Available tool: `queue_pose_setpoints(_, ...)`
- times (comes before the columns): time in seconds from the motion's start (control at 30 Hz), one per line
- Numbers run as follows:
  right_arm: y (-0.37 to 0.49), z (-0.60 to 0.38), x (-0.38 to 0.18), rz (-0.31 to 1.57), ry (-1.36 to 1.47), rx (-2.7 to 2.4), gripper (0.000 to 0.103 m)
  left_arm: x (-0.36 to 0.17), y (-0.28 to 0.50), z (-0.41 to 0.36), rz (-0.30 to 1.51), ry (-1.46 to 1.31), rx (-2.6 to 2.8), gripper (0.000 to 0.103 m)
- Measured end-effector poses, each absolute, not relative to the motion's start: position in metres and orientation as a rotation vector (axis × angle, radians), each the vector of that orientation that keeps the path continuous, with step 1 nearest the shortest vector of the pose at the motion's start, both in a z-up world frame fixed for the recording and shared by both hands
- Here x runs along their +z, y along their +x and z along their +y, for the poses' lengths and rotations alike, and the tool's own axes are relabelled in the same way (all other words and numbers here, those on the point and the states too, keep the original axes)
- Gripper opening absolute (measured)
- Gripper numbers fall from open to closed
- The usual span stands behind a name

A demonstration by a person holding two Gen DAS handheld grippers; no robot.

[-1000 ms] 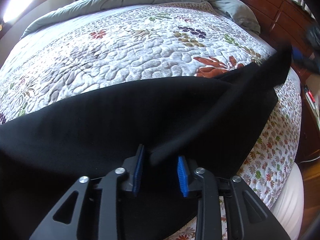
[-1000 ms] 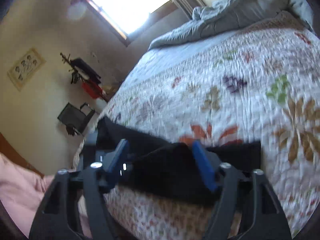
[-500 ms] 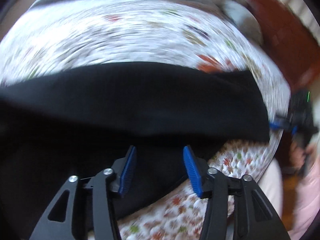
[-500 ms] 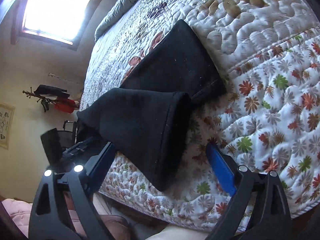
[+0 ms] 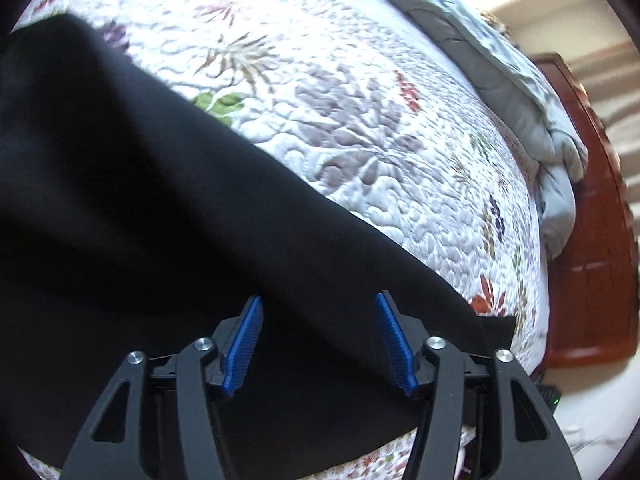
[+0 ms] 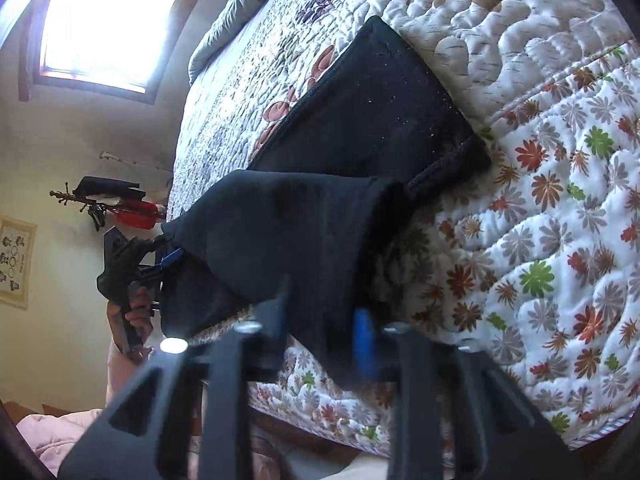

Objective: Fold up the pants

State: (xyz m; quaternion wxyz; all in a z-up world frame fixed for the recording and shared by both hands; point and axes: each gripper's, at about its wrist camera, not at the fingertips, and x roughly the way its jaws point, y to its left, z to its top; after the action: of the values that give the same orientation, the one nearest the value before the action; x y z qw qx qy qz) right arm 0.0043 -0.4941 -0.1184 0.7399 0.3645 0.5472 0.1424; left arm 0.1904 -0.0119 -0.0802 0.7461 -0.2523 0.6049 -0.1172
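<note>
Black pants [image 6: 320, 208] drape over the quilt's [image 6: 560, 240] near edge; our right gripper [image 6: 324, 340] is closing on their hem, our left gripper [image 5: 318, 340] narrowing, jaws spread above the cloth.

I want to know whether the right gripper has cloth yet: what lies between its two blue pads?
In the right wrist view, the hanging hem of the black pants lies between the closing jaws of the right gripper, over the floral quilt.
</note>
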Motion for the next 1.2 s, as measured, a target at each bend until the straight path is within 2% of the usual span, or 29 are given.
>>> queue_pose_setpoints(0.03, 0.004, -0.497, -0.117, 1.199, 0.8, 0.313, 0.011, -0.084, 0.193, -0.011, 1.334, -0.562, -0.246, 0.046)
queue_pose_setpoints(0.1, 0.004, -0.5, -0.116, 1.196, 0.796, 0.31, 0.008, -0.089, 0.195, -0.008, 1.352, -0.556, -0.218, 0.022)
queue_pose_setpoints(0.2, 0.006, -0.501, -0.106, 1.181, 0.78, 0.314, 0.006, -0.095, 0.191, 0.003, 1.348, -0.592, -0.203, 0.004)
queue_pose_setpoints(0.4, 0.022, -0.507, -0.068, 1.115, 0.702, 0.314, 0.006, -0.079, 0.163, 0.004, 1.249, -0.571, -0.195, 0.003)
queue_pose_setpoints(0.6, 0.043, -0.52, -0.031, 1.029, 0.604, 0.287, 0.006, -0.052, 0.097, -0.024, 1.065, -0.431, -0.116, 0.003)
queue_pose_setpoints(0.63, 0.047, -0.523, -0.034, 1.04, 0.594, 0.268, 0.006, -0.055, 0.086, -0.029, 1.061, -0.417, -0.115, 0.0)
queue_pose_setpoints(0.7, 0.056, -0.523, -0.048, 1.069, 0.576, 0.23, 0.006, -0.073, 0.067, -0.042, 1.117, -0.419, -0.145, 0.0)
queue_pose_setpoints(0.83, 0.07, -0.513, -0.099, 1.247, 0.495, 0.117, 0.008, -0.103, 0.055, -0.055, 1.183, -0.389, -0.183, 0.0)
queue_pose_setpoints(0.9, 0.07, -0.511, -0.104, 1.238, 0.486, 0.094, 0.01, -0.099, 0.057, -0.053, 1.177, -0.368, -0.181, 0.0)
queue_pose_setpoints(0.97, 0.068, -0.51, -0.099, 1.228, 0.487, 0.082, 0.02, -0.087, 0.065, -0.043, 1.158, -0.352, -0.167, 0.0)
queue_pose_setpoints(1.03, 0.065, -0.505, -0.085, 1.211, 0.407, 0.011, 0.036, -0.076, 0.075, -0.029, 1.145, -0.355, -0.15, 0.001)
queue_pose_setpoints(1.07, 0.064, -0.501, -0.076, 1.202, 0.353, -0.033, 0.04, -0.069, 0.082, -0.018, 1.141, -0.361, -0.127, 0.006)
queue_pose_setpoints(1.1, 0.062, -0.493, -0.065, 1.179, 0.302, -0.067, 0.048, -0.062, 0.088, -0.006, 1.134, -0.376, -0.108, 0.014)
queue_pose_setpoints(1.13, 0.059, -0.487, -0.058, 1.155, 0.283, -0.062, 0.049, -0.057, 0.094, 0.004, 1.125, -0.388, -0.091, 0.018)
queue_pose_setpoints(1.2, 0.062, -0.464, -0.042, 1.103, 0.287, 0.009, 0.05, -0.045, 0.11, 0.023, 1.108, -0.397, -0.05, 0.048)
